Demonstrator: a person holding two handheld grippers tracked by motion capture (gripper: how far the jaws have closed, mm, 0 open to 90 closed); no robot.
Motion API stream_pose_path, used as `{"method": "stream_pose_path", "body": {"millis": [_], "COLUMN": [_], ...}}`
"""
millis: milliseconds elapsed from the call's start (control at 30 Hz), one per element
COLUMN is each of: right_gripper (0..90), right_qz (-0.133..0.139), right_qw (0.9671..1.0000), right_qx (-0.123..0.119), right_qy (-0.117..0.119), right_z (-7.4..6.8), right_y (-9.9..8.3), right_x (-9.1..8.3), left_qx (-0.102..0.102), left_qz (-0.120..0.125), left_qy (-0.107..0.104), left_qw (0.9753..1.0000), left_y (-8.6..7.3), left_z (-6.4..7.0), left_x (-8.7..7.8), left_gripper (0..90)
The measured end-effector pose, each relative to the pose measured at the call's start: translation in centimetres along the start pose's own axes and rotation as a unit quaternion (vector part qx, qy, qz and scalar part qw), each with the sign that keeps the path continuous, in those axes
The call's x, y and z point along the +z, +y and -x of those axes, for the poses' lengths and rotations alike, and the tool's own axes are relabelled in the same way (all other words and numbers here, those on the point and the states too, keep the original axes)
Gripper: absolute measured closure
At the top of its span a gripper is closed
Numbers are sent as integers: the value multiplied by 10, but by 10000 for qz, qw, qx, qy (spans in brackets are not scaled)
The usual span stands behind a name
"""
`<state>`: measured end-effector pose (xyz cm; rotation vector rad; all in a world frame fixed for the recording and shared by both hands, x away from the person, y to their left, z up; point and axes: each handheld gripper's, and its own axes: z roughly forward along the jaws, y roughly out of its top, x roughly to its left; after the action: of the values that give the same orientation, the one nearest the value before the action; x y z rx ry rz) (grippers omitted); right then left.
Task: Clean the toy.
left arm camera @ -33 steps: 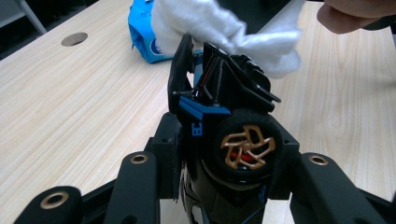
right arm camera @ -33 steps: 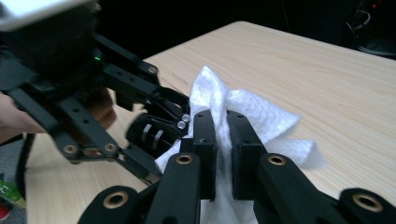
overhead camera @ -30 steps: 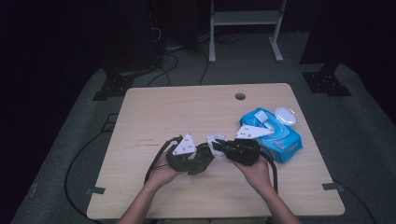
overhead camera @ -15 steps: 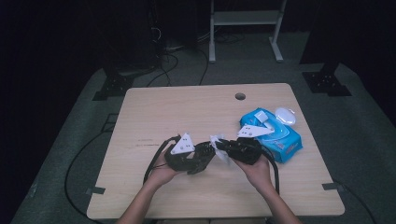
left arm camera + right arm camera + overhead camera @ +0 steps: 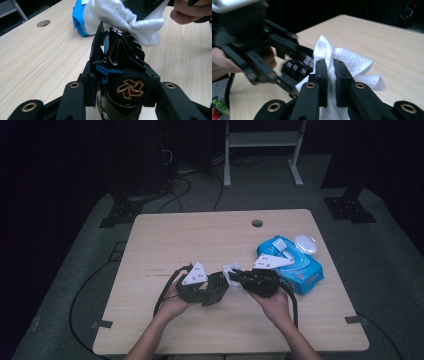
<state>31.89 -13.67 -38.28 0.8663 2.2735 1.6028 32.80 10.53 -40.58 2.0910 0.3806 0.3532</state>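
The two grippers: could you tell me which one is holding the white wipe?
The right gripper: its jaws pinch the white wipe, while the left gripper clamps a black gadget.

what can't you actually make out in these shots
- Black object gripped by the left gripper: its top is covered by the white wipe in the left gripper view.
- Left gripper in the right gripper view: motion-blurred.
- Blue wipes pack: print too small in the high view.
- Wipe's lower part: hidden behind the right gripper fingers.
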Motion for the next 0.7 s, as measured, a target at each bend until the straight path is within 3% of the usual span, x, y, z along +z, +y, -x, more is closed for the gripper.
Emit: {"method": "stream_pose_path", "body": {"millis": [100, 200, 367, 533, 700], "right_gripper": [823, 823, 823, 823, 823], "right_qz": [-96, -125, 18, -109, 43], "right_qw": [9999, 9997, 10000, 9996, 10000], "right_qx": [20, 195, -30, 266, -12], "right_qy": [-97, -110, 39, -70, 63], "right_z": [4, 8, -3, 11, -1], "right_y": [-3, -6, 3, -7, 4], "right_x": [3, 2, 3, 5, 2], "left_qx": [11, -2, -18, -69, -66], "left_qz": [-17, 12, 18, 52, 70], "left_qy": [26, 13, -2, -5, -26], "left_qw": [10000, 10000, 10000, 10000, 10000], "left_y": [0, 0, 0, -1, 0], "left_z": [1, 0, 0, -1, 0], "left_x": [0, 0, 0, 1, 1], "left_gripper": [573, 573, 573, 573, 573]}}
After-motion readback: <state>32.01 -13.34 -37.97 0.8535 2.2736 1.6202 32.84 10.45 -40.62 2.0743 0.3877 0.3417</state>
